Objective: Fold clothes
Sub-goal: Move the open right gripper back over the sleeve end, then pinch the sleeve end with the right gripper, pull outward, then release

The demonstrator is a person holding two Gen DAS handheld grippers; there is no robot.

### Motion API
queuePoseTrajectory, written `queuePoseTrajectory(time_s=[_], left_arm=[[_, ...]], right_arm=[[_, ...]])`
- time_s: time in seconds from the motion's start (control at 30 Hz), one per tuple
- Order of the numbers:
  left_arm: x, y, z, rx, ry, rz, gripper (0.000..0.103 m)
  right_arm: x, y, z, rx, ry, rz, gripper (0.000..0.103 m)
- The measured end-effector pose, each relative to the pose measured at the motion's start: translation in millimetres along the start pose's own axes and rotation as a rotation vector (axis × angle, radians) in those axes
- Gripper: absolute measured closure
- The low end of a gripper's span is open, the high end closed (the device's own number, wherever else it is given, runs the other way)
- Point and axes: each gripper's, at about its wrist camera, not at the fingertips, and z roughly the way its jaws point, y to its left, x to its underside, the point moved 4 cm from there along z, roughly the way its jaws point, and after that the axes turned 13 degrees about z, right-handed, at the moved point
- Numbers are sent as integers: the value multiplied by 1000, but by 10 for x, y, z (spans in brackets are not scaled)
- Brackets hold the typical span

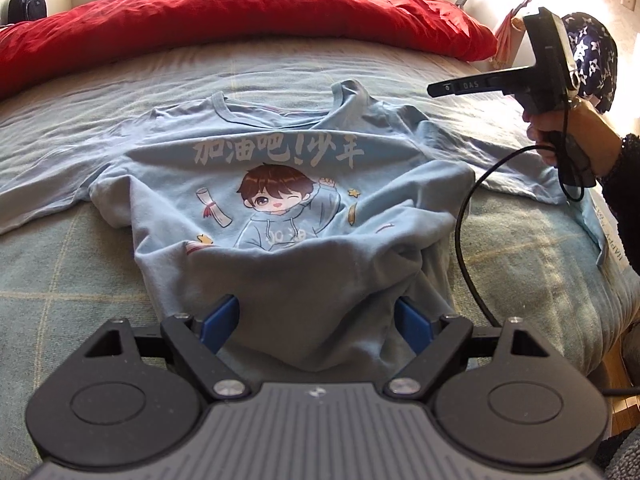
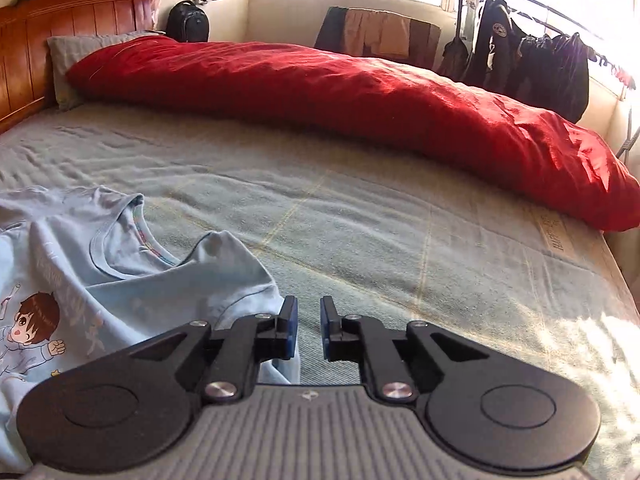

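The left wrist view is showing the light blue T-shirt (image 1: 280, 184) lying print-up on the bed (image 1: 80, 260), hem bunched toward six o'clock between the spread, empty left gripper (image 1: 316, 320). At two o'clock the right gripper (image 2: 309, 330) is hovering nearly closed on nothing, so folding is looking barely begun.

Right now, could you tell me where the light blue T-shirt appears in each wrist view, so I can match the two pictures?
Left wrist view: the light blue T-shirt fills the centre, spread on the bed, print facing up.
Right wrist view: the T-shirt lies at the lower left, partly cut off by the edge.
Shared landmark: the red duvet along the bed's far side.
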Motion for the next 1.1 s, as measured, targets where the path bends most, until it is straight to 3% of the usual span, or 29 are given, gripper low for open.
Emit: queuePoseTrajectory(time_s=[0.1, 0.23, 0.4, 0.5, 0.57, 0.73, 0.97, 1.0, 1.03, 1.1], left_arm=[[-9, -9, -5, 3, -2, 5, 18], [-28, -31, 0, 9, -4, 12, 18], [-42, -44, 20, 7, 4, 18, 18], [-48, -55, 13, 8, 3, 22, 18], [-52, -63, 8, 9, 2, 24, 18], [-58, -83, -9, 9, -1, 29, 18], [-79, -144, -39, 12, -5, 46, 18], [-85, -164, -43, 12, -6, 50, 18], [-90, -183, -48, 12, -7, 53, 18], [-94, -224, -69, 12, -8, 60, 18]], right_arm=[[79, -175, 40, 21, 39, 18, 89], [322, -231, 84, -52, 154, 26, 87], [606, 1, -128, -95, 185, -127, 86], [584, -86, -289, -88, 167, -127, 66], [541, -255, -373, -48, 139, -112, 56], [462, -841, -567, 49, 117, 34, 55], [652, -1341, -819, 41, 175, 181, 44], [702, -1338, -817, 57, 187, 166, 45], [751, -1312, -818, 80, 196, 139, 60], [829, -1234, -850, 75, 214, 105, 100]])
